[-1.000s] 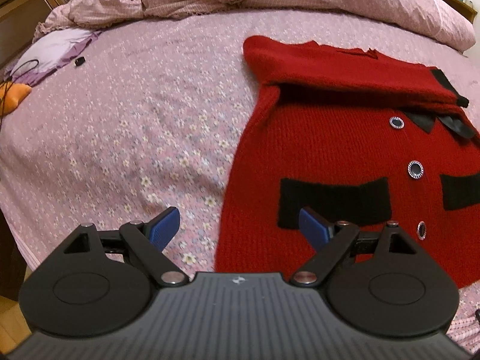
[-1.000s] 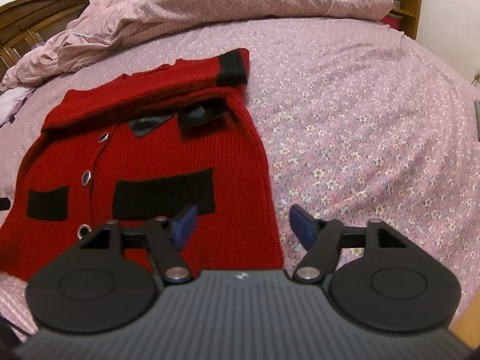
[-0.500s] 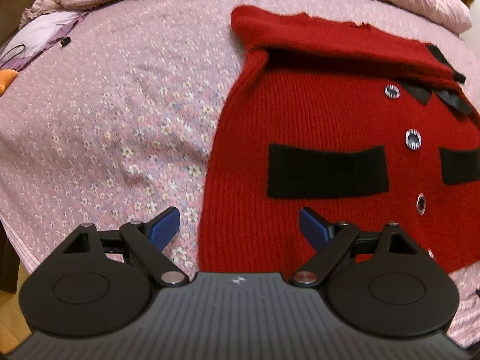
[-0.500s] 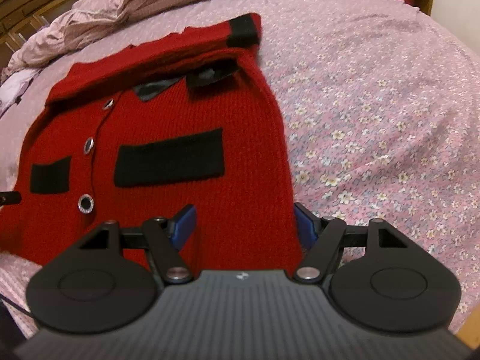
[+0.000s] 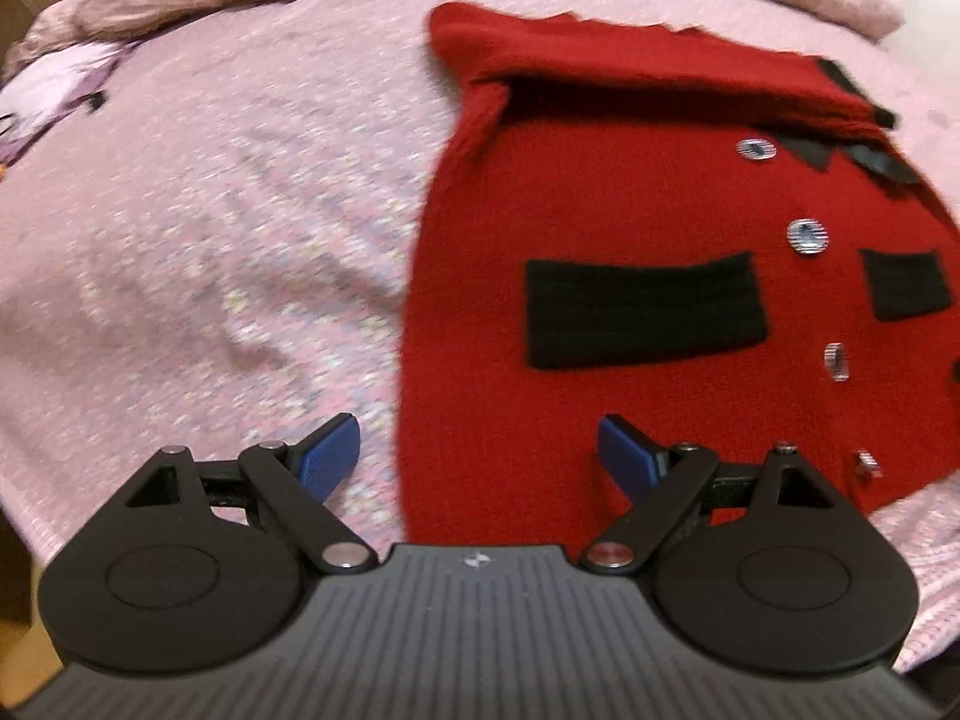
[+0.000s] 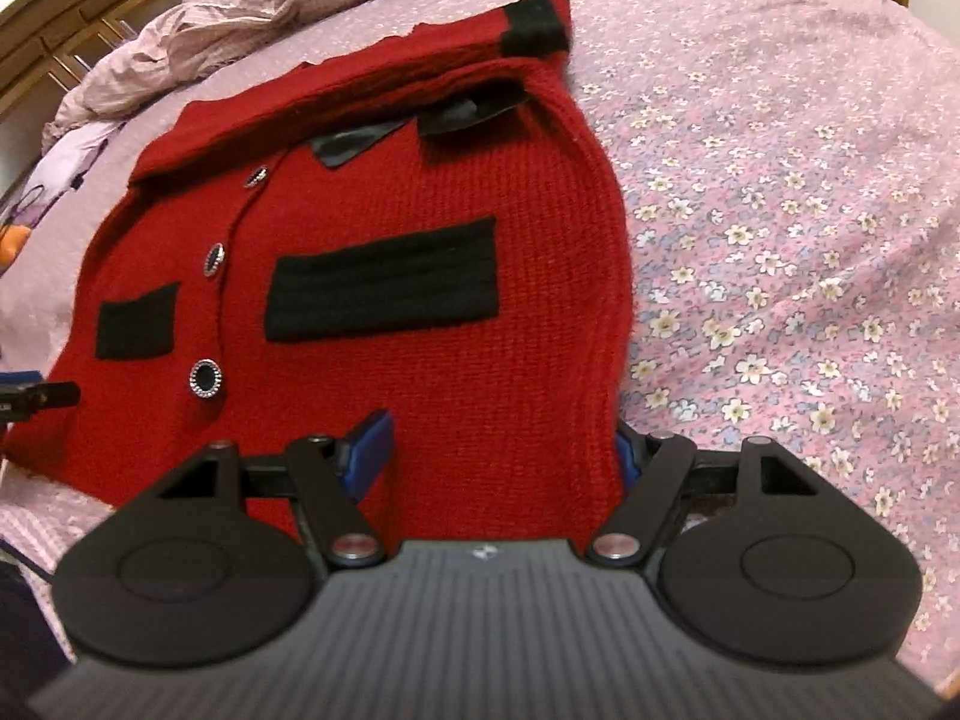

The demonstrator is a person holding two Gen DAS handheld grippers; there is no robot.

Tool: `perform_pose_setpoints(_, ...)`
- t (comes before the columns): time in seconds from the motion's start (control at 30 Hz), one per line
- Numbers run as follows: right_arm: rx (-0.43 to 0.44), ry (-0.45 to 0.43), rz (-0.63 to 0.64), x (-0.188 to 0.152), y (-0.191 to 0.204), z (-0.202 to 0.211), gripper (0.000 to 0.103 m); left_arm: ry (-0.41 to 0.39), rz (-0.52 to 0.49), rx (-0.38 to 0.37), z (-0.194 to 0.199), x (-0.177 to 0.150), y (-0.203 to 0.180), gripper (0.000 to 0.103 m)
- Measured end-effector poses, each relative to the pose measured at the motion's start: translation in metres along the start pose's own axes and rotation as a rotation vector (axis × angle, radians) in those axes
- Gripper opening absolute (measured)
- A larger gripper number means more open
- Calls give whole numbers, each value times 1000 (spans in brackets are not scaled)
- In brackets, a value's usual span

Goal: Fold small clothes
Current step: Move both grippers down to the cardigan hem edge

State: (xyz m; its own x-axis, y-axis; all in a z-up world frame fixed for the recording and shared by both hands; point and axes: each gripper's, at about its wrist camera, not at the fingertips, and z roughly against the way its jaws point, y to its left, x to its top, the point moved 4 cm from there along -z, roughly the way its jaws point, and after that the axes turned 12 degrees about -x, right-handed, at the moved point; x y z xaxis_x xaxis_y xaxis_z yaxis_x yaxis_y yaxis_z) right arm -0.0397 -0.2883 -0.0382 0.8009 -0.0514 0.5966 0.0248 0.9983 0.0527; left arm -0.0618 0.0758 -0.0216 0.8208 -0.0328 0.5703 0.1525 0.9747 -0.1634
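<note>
Both grippers, L (image 5: 479,450) & R (image 6: 501,450), now nearer red cardigan (image 6: 420,276) hem, jaws apart, nothing gripped.

2 wrist fisheyes, angled steeply down, close over bed (image 5: 180,228); both share red cardigan (image 5: 630,198) (image 6: 420,192).

The left wrist view is smeared with motion blur. The cardigan (image 5: 630,210) runs off its right edge, and each gripper body hides the cardigan's near hem.
</note>
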Motion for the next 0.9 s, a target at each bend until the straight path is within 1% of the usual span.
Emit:
perform_pose_setpoints(0.07, 6, -1, 4, -1, 0, 0, 73, -1, -25, -27, -5, 2, -2, 89)
perform_pose_setpoints(0.2, 23, -2, -3, -1, -2, -1, 73, 2, -57, -30, -18, 6, -1, 89)
perform_pose_setpoints(0.3, 29, -5, -5, -1, -2, -2, 73, 1, -67, -49, -24, 9, 0, 89)
perform_pose_setpoints(0.33, 29, -6, -2, -1, -2, -2, 73, -4, -65, -57, -24, 9, 1, 88)
perform_pose_setpoints(0.37, 29, -7, 0, -1, -2, -3, 73, -9, -65, -73, -22, 9, 0, 84)
perform_pose_setpoints(0.47, 32, -13, 6, -1, -2, -3, 73, -23, -49, -169, -14, 4, -4, 78)
perform_pose_setpoints(0.57, 35, -18, 9, -2, -1, -4, 73, -35, -88, -206, -5, 0, -15, 76)
perform_pose_setpoints(0.6, 35, -18, 10, -2, -1, -4, 73, -27, -99, -202, -5, -1, -18, 76)
perform_pose_setpoints(0.63, 34, -18, 11, -2, 0, -4, 73, -16, -108, -179, -5, -2, -20, 76)
perform_pose_setpoints(0.77, 35, -19, 11, -2, -1, -3, 73, 9, -130, -8, -11, -1, -14, 76)
perform_pose_setpoints(0.8, 36, -19, 10, -2, -1, -3, 73, 10, -125, 16, -13, 0, -9, 76)
perform_pose_setpoints(0.83, 36, -19, 11, -2, -1, -3, 73, 7, -114, 8, -12, -1, -5, 76)
perform_pose_setpoints(0.9, 35, -19, 13, -2, -1, -3, 73, 7, -100, -37, -11, 0, -2, 76)
